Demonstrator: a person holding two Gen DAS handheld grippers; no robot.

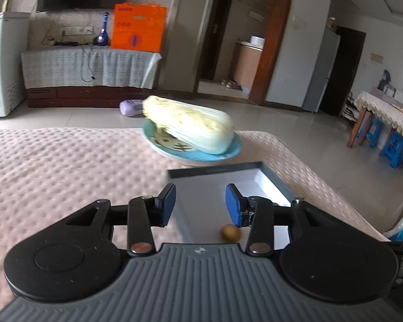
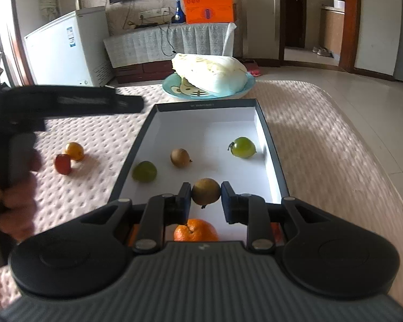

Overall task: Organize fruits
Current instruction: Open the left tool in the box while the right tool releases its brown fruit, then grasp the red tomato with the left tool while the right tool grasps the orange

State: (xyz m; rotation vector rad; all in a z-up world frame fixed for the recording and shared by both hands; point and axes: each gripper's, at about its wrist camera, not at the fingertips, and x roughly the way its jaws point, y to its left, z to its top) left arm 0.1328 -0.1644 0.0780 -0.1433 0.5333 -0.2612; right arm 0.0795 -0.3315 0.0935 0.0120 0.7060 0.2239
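Fruit's piling up in the box (image 2: 274, 161): right tongs (image 2: 206, 197) are pinching a brown fruit (image 2: 206, 191) over its near end, left tongs (image 1: 200, 205) are hanging part-open, empty. Dropped from there, it'll probably roll into the orange (image 2: 196, 232) underneath.

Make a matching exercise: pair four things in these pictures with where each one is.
Things
1. cabbage
2. brown fruit
3. red fruit
4. green fruit

Places
A. on the pink cloth, outside the box
B. on the blue plate
C. between the right tool's pads
D. lying in the box, far right

Pairs: 1-B, 2-C, 3-A, 4-D
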